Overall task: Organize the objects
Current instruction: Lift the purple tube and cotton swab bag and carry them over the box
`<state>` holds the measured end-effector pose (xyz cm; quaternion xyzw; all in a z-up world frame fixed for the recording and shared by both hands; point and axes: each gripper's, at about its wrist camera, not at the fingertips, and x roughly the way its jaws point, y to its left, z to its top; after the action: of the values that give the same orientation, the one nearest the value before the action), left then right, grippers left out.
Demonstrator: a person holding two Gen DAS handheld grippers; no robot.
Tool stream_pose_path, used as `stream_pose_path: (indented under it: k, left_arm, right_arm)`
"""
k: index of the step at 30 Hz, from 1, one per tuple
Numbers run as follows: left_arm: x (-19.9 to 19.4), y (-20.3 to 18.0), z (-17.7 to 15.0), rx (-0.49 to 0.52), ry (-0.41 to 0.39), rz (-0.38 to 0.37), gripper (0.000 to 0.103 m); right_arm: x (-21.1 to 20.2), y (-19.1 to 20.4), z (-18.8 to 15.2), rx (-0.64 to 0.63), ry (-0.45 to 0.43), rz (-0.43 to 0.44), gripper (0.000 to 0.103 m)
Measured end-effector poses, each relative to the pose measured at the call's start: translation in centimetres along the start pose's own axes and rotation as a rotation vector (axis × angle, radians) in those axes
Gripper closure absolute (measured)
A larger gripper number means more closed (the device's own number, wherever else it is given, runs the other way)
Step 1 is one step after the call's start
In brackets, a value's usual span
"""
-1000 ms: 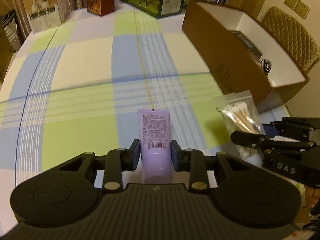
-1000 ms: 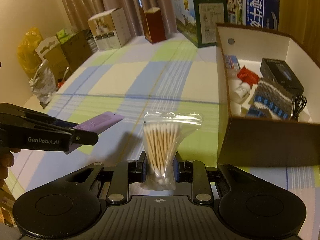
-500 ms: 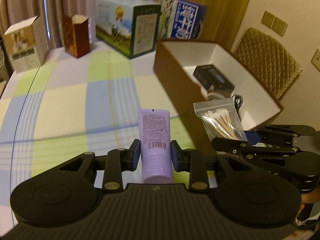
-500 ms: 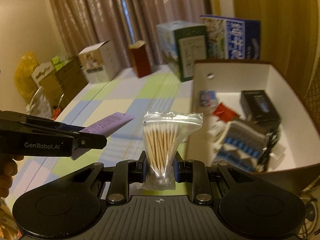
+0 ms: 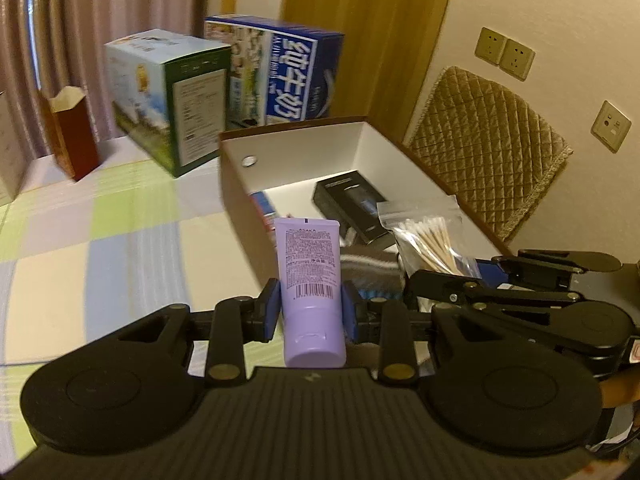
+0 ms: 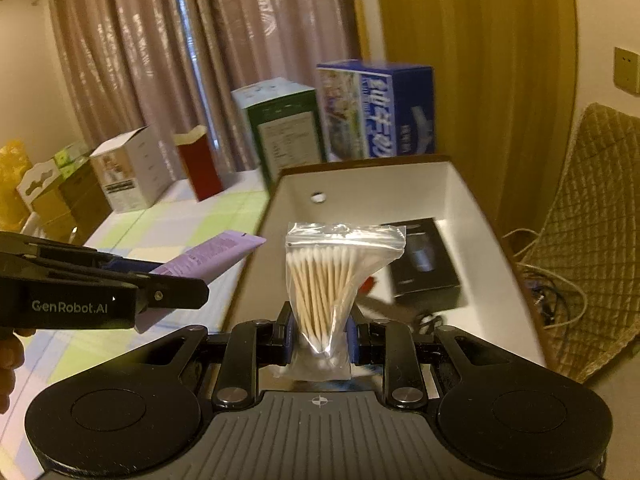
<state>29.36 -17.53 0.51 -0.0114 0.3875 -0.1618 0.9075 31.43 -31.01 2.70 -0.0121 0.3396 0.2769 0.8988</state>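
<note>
left tongs (image 5: 311, 306) clench a purple tube (image 5: 310, 280); right tongs (image 6: 320, 334) clench a cotton swab bag (image 6: 332, 280) above the open box (image 6: 460, 184).

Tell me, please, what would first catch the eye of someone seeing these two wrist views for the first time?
Most striking is the purple tube clamped upright in the left gripper, at the centre of the left wrist view. Just as prominent, the right gripper pinches a clear bag of cotton swabs. Beyond both lies an open cardboard box with a white inside, holding a black package, on the checked tablecloth.
</note>
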Motion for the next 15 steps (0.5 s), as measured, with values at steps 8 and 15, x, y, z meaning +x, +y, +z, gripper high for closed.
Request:
stream_pose_path:
  k: [8,15]
  left_arm:
    - [4.1,-2.7,2.2,0.009,0.020,0.013,0.076]
    - [7.4,-3.5,3.5,0.006,0.054,0.049,0.076]
  right_arm:
    - [1.9,-4.2,1.2,0.026,0.021,-0.012,0.081]
    - [3.8,-6.2,1.6,0.034,0.053,-0.001,0.081]
